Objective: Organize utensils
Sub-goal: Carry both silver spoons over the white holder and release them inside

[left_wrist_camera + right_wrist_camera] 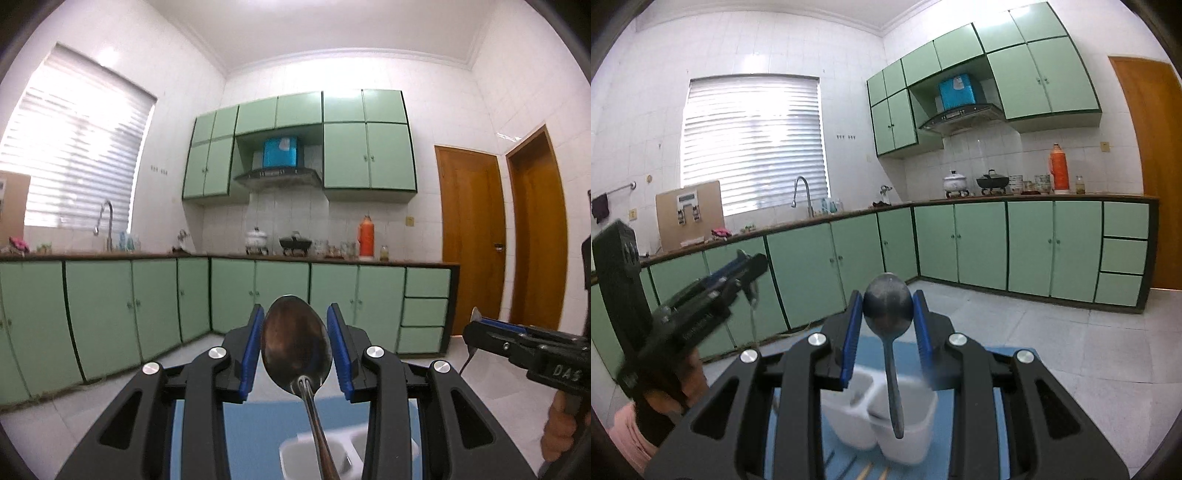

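Green cabinets (155,299) are lining the far walls of a white-tiled kitchen, with a window (753,140) glowing through blinds above the sink tap (803,195). Nearer than the cabinets, a white holder (882,428) with two side-by-side compartments is sitting on a blue mat (960,354).

Above the holder, the left tool (296,349) is pinching a spoon (295,343) by the bowl, its blue pads pressing on both edges; the handle is hanging down toward the holder's rim. The right tool (888,321) is pinching a second spoon (887,306) the same way, bowl up between the pads, with the handle dangling over the holder's right compartment and its tip sitting just above the opening. Whether that tip is touching the holder cannot be told.

Each tool is showing in the other's view, out to the side of the holder, gripped by a hand (557,432).
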Demonstrator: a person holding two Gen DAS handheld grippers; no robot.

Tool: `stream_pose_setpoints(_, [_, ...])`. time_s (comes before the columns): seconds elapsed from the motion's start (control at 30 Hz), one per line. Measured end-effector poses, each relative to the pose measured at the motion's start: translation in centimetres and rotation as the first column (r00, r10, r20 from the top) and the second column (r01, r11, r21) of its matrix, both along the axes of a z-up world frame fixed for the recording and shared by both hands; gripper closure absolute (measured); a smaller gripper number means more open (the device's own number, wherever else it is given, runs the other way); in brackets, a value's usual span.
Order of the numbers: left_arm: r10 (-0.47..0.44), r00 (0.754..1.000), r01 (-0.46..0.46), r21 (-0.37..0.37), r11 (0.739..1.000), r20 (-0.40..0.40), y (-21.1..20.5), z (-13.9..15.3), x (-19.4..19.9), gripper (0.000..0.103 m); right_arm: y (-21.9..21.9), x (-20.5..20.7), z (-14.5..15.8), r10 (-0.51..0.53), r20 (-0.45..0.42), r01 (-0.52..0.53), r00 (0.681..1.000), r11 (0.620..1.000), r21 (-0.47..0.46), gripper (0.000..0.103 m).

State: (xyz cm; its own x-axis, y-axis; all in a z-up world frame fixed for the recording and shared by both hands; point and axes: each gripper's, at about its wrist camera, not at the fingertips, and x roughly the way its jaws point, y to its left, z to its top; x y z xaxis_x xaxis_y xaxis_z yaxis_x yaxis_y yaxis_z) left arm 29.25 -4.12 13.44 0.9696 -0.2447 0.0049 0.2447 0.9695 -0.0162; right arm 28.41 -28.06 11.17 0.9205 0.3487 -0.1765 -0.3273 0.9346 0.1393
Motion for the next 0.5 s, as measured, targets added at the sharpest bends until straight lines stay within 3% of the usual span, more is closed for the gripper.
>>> stream_pose_setpoints(0.1, [0.020, 0.999, -0.021, 0.011, 1.000, 0.025, -1.0, -0.7, 2.2, 0.068, 0.3, 2.3, -0.3, -0.016, -0.006, 0.016, 1.000, 1.000, -0.006, 0.076])
stream_pose_setpoints(0.27, [0.028, 0.999, -0.027, 0.039, 0.999, -0.022, -2.0, -3.1, 5.1, 0.068, 0.1, 5.7, -3.4, -0.021, -0.079, 0.022, 0.997, 1.000, 0.019, 0.076])
stream_pose_setpoints(0.5, [0.019, 0.996, -0.014, 0.057, 0.998, -0.083, -2.3, -6.0, 6.1, 0.068, 0.8, 5.7, -6.9, -0.020, -0.133, 0.024, 0.991, 0.999, 0.025, 0.076])
